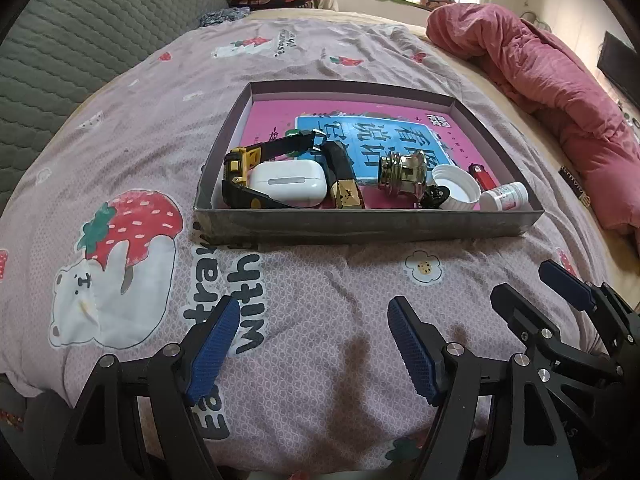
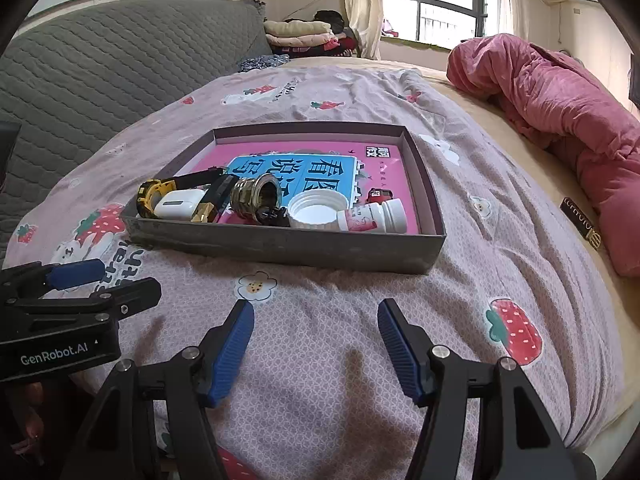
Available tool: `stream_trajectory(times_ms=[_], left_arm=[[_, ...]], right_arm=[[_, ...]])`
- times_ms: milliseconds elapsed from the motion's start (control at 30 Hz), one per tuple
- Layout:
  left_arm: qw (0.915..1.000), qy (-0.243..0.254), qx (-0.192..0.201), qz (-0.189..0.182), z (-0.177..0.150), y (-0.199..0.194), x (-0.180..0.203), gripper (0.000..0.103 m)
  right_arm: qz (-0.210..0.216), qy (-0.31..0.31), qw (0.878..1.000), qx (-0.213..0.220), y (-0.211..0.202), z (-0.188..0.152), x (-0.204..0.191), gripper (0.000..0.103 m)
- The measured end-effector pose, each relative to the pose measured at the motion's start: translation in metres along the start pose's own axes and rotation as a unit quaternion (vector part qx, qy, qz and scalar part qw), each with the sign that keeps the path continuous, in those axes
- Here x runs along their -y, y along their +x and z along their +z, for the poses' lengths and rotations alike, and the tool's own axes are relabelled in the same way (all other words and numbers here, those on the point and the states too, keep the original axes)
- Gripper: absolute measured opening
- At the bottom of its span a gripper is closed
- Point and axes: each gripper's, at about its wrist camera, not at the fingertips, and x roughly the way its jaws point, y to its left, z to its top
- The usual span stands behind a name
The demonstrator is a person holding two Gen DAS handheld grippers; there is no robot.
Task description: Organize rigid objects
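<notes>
Below, on the bed's strawberry-print quilt (image 1: 320, 280), both tools hover side by side, empty: the left hand-held gripper (image 1: 312, 344) and the right hand-held gripper (image 2: 316, 344) each have their blue pads spread apart. Beyond them, well apart, a shallow grey box (image 1: 368, 224) holds a pink book (image 1: 272, 120), white earbud case (image 1: 288, 184), yellow-black tape measure (image 1: 240, 168), brass knob (image 1: 404, 172), white lid (image 1: 456, 188) and small pill bottle (image 1: 504, 196).

Shallow grey cardboard tray (image 1: 360, 226) sits on the pink strawberry-print bedsheet (image 1: 320, 280), holding a white earbuds case (image 1: 289, 184), white ribbed bottle cap (image 1: 458, 188) and shiny gold metal knob (image 1: 404, 172). Left gripper (image 1: 314, 344) hovers empty, jaws wide.
</notes>
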Motion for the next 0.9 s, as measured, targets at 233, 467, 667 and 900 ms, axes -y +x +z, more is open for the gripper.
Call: stream_trajectory(times_ms=[233,467,667,900], left_arm=[[1.0,-0.001,-0.002,0.002,-0.0002,0.0011,0.0001,0.078],[1.0,-0.003,-0.004,0.003,-0.0008,0.0017,-0.0006,0.078],[1.0,-0.006,-0.006,0.003,-0.0012,0.0028,-0.0013,0.078],[0.9999,-0.011,-0.006,-0.003,-0.001,0.0052,-0.0036,0.078]], right_arm=[[0.001,-0.002,1.0,0.0,-0.0002,-0.0007,-0.0006,0.064],[0.0,0.003,1.0,-0.005,0.0014,-0.0011,0.0012,0.064],[0.001,0.003,1.0,-0.005,0.0016,-0.001,0.0014,0.064],[0.001,0.005,1.0,-0.002,0.0016,-0.0003,0.0026,0.064]])
